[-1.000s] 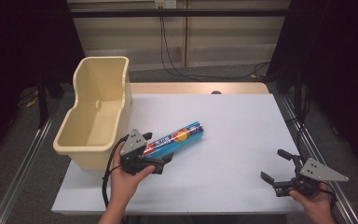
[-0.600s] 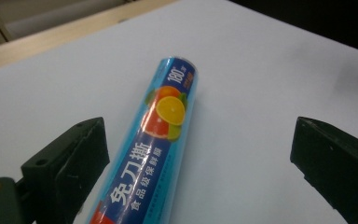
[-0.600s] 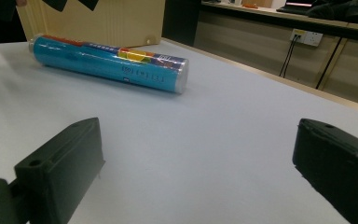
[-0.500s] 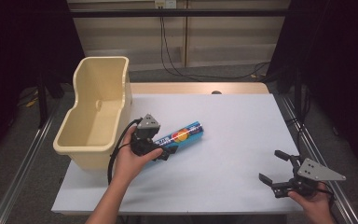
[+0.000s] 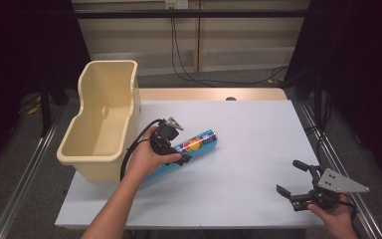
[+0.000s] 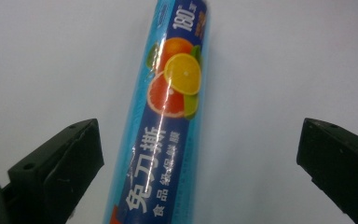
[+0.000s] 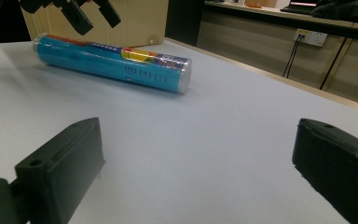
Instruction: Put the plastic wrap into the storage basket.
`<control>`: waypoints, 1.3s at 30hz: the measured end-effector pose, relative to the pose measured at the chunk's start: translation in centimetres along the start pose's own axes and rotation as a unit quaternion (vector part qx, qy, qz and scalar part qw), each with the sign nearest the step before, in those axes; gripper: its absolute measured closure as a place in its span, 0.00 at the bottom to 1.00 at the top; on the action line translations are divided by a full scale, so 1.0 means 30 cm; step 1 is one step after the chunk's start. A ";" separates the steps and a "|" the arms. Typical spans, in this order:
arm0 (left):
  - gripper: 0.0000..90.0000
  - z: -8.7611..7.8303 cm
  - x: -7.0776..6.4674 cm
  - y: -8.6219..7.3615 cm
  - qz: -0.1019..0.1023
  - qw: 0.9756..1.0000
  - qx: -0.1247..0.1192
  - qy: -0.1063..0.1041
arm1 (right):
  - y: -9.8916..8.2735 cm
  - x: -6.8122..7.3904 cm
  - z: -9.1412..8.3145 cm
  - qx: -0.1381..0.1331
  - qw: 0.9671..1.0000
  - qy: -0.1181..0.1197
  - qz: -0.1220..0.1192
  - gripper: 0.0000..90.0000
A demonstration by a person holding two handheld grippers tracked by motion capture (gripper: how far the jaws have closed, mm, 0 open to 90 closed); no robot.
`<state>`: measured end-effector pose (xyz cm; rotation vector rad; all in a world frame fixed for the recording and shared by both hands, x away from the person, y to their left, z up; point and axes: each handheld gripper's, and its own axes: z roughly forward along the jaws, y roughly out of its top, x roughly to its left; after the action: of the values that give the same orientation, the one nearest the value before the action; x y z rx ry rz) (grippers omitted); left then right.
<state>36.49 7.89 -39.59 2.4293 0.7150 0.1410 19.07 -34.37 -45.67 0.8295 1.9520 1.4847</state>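
The counter [image 5: 248,149] is showing a pale, matte top surface. A wooden strip [image 5: 204,94] is running along its far edge, and 1 small dark round item [image 5: 231,99] is sitting on that strip; its kind cannot be told. Behind the counter, black cables [image 5: 184,55] are hanging from a wall socket [image 5: 175,4] and curving down to the floor [image 5: 238,77]. 2 metal rails are flanking the counter, 1 at the left [image 5: 25,174] and 1 at the right [image 5: 328,149]. Dark curtains [image 5: 25,50] are closing off both sides.
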 end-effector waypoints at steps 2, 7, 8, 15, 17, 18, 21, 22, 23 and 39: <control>0.00 0.011 0.008 0.006 0.006 1.000 0.020 0.004 | 0.000 0.000 -0.001 0.001 1.000 0.001 -0.002 0.01; 0.01 0.057 0.027 0.010 0.005 0.997 0.074 0.012 | -0.002 -0.002 0.001 0.001 1.000 0.003 0.000 0.01; 0.01 0.065 0.028 0.011 0.008 0.997 0.082 0.014 | -0.001 -0.002 0.001 0.001 1.000 0.003 -0.002 0.01; 0.06 0.112 0.042 0.010 -0.003 0.994 0.108 0.003 | -0.002 -0.001 0.003 0.000 1.000 0.008 0.000 0.02; 0.09 0.126 0.045 0.009 -0.002 0.993 0.118 -0.002 | -0.002 -0.002 0.002 0.003 1.000 0.009 -0.003 0.02; 0.10 0.138 0.049 0.009 0.001 0.992 0.128 0.000 | -0.002 -0.001 0.002 0.003 1.000 0.007 -0.004 0.02; 0.12 0.147 0.054 0.009 0.005 0.992 0.130 0.000 | -0.002 -0.001 0.003 0.004 1.000 0.007 -0.003 0.02; 0.12 0.156 0.057 0.008 -0.003 0.991 0.135 -0.002 | -0.003 -0.002 0.003 0.004 1.000 0.008 -0.005 0.02; 0.12 0.162 0.061 0.007 0.003 0.990 0.139 -0.003 | -0.003 -0.002 0.004 0.004 1.000 0.008 -0.006 0.02; 0.35 0.213 0.077 -0.017 0.045 0.984 0.170 -0.012 | -0.005 -0.001 0.006 0.008 1.000 0.011 -0.010 0.02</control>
<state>39.86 6.15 -45.24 2.7857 0.6613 0.0257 19.20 -34.30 -45.85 0.8002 1.9846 1.4745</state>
